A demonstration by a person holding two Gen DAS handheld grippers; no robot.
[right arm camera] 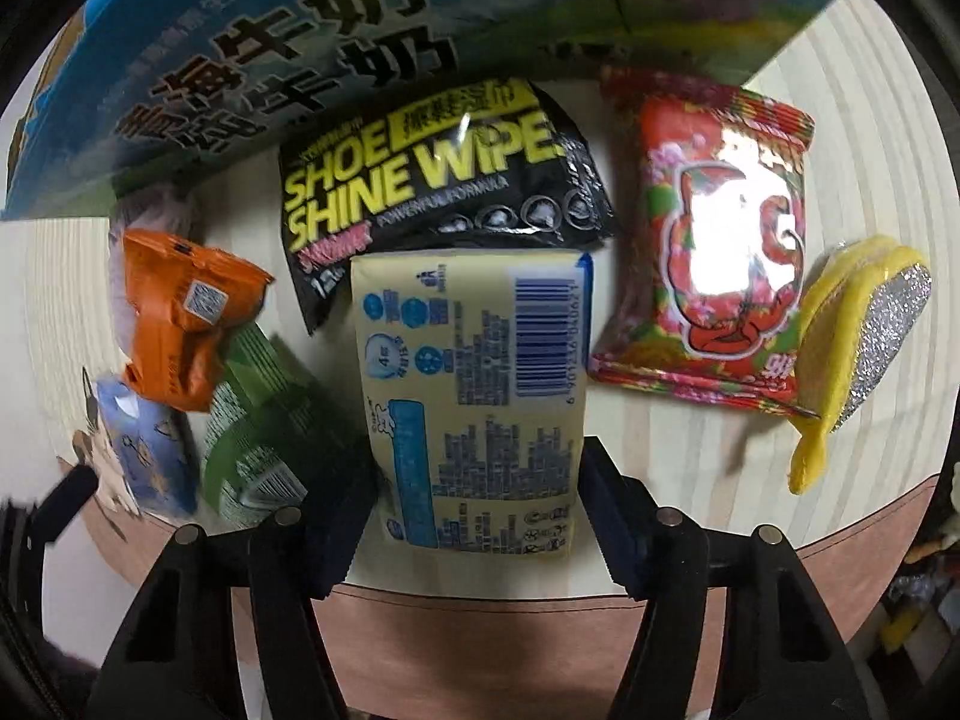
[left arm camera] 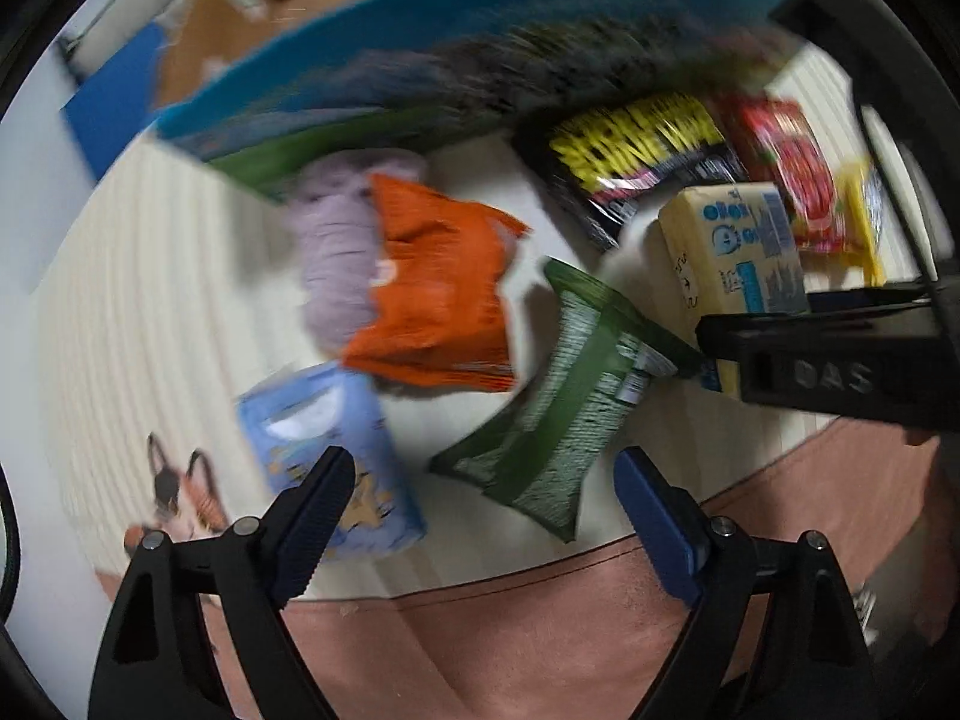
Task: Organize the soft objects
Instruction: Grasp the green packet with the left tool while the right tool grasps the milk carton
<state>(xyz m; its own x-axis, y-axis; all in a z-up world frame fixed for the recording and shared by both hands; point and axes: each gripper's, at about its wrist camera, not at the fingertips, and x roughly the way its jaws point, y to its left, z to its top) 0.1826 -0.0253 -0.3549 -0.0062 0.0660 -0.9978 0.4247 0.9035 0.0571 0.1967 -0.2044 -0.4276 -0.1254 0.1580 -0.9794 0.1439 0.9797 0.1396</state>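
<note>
Soft packs lie on a pale striped mat (left arm camera: 150, 300). In the right wrist view my right gripper (right arm camera: 477, 516) is closed on the near end of a pale yellow tissue pack (right arm camera: 474, 372). Behind it lie a black shoe-wipes pack (right arm camera: 432, 180), a red snack bag (right arm camera: 726, 240) and a yellow sponge (right arm camera: 852, 348). In the blurred left wrist view my left gripper (left arm camera: 480, 480) is open and empty above a green pack (left arm camera: 564, 408), with a blue tissue pack (left arm camera: 324, 450) by its left finger. An orange pack (left arm camera: 438, 294) and a lilac cloth (left arm camera: 336, 252) lie beyond.
A large printed milk carton (right arm camera: 270, 36) stands at the back of the mat, also seen in the left wrist view (left arm camera: 420, 60). The mat ends at a pinkish-brown surface (left arm camera: 510, 630) in front. The right gripper's black body (left arm camera: 840, 360) crosses the left wrist view.
</note>
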